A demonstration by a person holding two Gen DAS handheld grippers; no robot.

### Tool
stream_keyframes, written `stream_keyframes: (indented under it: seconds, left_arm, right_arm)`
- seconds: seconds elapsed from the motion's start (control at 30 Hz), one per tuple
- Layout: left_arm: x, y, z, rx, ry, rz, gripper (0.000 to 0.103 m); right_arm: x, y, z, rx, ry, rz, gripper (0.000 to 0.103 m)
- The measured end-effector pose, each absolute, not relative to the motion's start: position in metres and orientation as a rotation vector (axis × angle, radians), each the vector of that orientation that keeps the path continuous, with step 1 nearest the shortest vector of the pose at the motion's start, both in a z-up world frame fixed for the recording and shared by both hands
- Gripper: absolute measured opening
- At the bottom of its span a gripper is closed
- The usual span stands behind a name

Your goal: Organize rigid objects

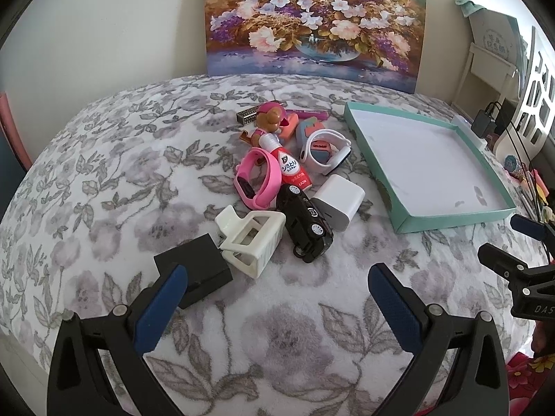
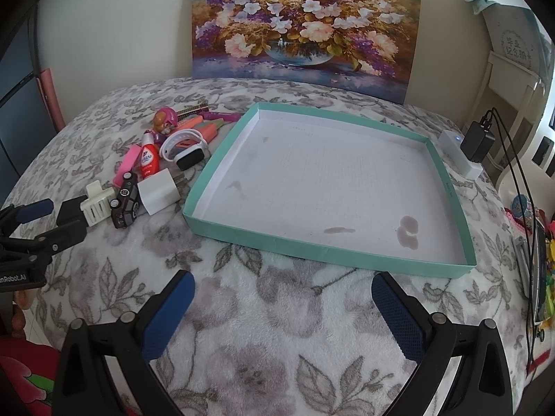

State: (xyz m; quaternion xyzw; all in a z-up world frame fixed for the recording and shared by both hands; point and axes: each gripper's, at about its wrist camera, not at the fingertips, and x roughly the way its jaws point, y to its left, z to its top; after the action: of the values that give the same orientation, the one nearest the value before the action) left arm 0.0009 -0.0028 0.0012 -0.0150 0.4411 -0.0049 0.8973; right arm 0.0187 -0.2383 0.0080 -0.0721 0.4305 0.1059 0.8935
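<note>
A pile of small rigid objects lies on the flowered blanket: a black toy car point(image 1: 307, 227), a white hair claw point(image 1: 251, 241), a white charger cube point(image 1: 338, 202), a pink wristband point(image 1: 255, 182), a red-and-white bottle point(image 1: 289, 166), a white smartwatch point(image 1: 324, 150), a toy dog figure point(image 1: 269, 118) and a black box point(image 1: 194, 274). A shallow teal tray point(image 2: 222, 230) with a white, stained floor lies right of the pile. My left gripper point(image 1: 277, 286) is open just before the pile. My right gripper point(image 2: 282, 294) is open before the tray's near wall.
A flower painting point(image 2: 301, 24) leans on the wall behind the bed. A white box with a black plug and cables point(image 2: 477, 145) sits at the right edge, with colourful clutter point(image 2: 523, 208) below it. The blanket surface point(image 2: 277, 346) extends toward me.
</note>
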Motion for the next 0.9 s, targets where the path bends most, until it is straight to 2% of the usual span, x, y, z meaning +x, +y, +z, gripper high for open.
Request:
stream_keyframes:
  seconds: [0.9]
  left_arm:
    - [-0.0016, -0.0088, 0.0074, 0.006, 0.894, 0.002, 0.103]
  right_arm:
    - [0.018, -0.2378, 0.0079, -0.149, 0.892, 0.219, 0.103]
